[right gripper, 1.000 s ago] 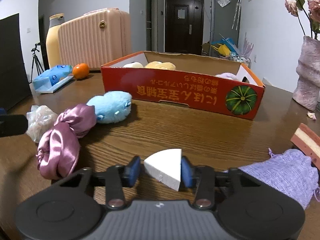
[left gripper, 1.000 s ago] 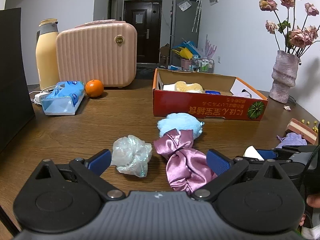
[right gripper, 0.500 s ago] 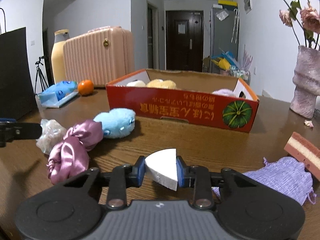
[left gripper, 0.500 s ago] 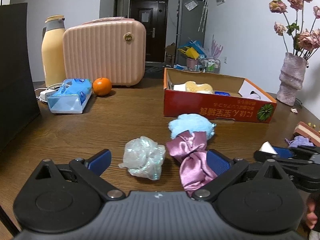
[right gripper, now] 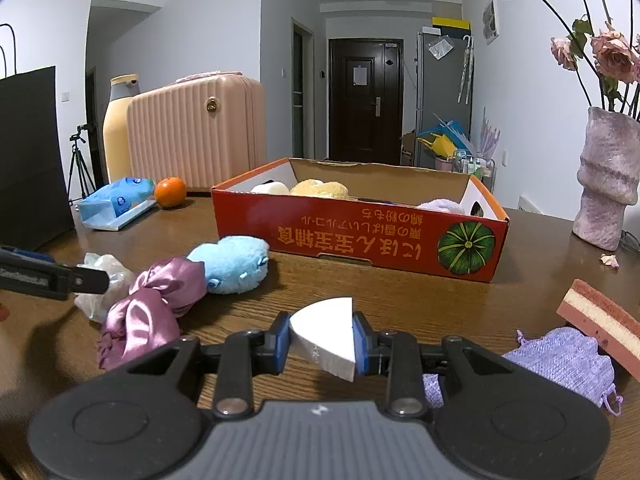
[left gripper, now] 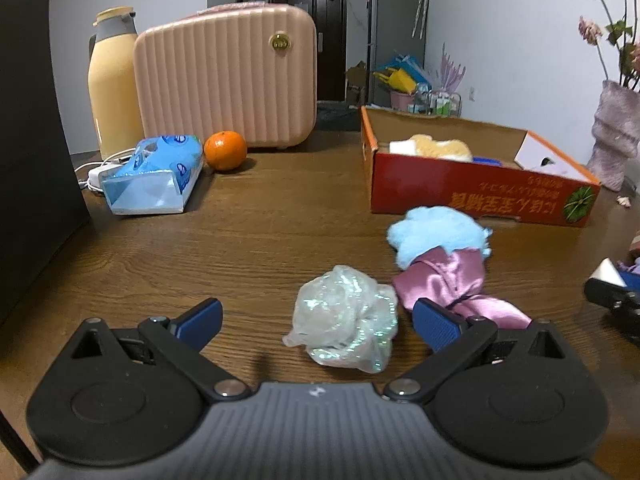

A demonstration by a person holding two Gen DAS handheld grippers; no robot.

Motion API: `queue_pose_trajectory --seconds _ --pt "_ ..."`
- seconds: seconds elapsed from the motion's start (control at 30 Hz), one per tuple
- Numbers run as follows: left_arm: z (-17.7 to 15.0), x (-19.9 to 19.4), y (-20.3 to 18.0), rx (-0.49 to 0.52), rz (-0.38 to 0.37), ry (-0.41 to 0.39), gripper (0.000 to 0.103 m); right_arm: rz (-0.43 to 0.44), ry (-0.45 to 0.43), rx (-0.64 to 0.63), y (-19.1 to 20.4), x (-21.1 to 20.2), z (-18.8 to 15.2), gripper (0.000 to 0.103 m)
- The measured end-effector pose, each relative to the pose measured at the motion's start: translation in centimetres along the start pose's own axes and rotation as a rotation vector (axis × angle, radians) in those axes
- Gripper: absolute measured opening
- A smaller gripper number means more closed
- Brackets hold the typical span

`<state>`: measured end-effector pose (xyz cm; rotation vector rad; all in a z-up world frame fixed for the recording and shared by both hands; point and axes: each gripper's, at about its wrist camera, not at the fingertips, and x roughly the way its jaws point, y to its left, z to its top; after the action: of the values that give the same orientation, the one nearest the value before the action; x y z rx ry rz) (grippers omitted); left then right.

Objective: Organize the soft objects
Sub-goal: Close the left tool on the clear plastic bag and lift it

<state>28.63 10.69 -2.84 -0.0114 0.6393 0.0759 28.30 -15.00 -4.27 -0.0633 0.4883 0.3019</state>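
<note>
My right gripper (right gripper: 321, 340) is shut on a white wedge-shaped sponge (right gripper: 328, 334), held above the wooden table. My left gripper (left gripper: 318, 322) is open, its blue pads on either side of a crumpled iridescent plastic wad (left gripper: 345, 326) without touching it. Right of the wad lie a pink satin scrunchie (left gripper: 452, 284) and a light blue plush (left gripper: 438, 234). Further back stands the red cardboard box (left gripper: 480, 198) with a yellow sponge (left gripper: 438, 146) and other soft items inside. In the right wrist view the wad (right gripper: 102, 280), scrunchie (right gripper: 156, 300), plush (right gripper: 232, 258) and box (right gripper: 360, 236) lie ahead to the left.
A purple knit pouch (right gripper: 564, 360) and a pink layered sponge (right gripper: 600, 312) lie at the right. A tissue pack (left gripper: 154, 174), an orange (left gripper: 225, 150), a pink case (left gripper: 228, 80) and a cream thermos (left gripper: 114, 80) stand at the back left. A vase (right gripper: 606, 184) stands at the far right.
My left gripper has shifted left, so the iridescent wad now sits between its open fingers instead of the scrunchie. My right gripper has tightened on the white sponge and lifted it slightly.
</note>
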Motion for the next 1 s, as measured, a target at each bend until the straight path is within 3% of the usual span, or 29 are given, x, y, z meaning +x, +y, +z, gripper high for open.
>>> queue_pose_trajectory --seconds 0.6,0.8,0.87,1.0 --pt "0.5 3.6 -0.5 0.085 0.028 0.02 0.101 -0.001 0.006 0.0 0.0 0.1 -0.1 0.031" --pt "0.3 3.7 -0.7 0.102 -0.014 0.031 0.072 0.001 0.006 -0.001 0.0 0.2 -0.1 0.031" --pt "0.3 3.7 -0.9 0.11 -0.022 0.032 0.056 0.001 0.005 -0.001 0.0 0.1 -0.1 0.031" --pt "0.3 3.4 -0.8 0.103 -0.039 0.023 0.053 0.004 0.002 -0.002 0.0 0.1 -0.1 0.031"
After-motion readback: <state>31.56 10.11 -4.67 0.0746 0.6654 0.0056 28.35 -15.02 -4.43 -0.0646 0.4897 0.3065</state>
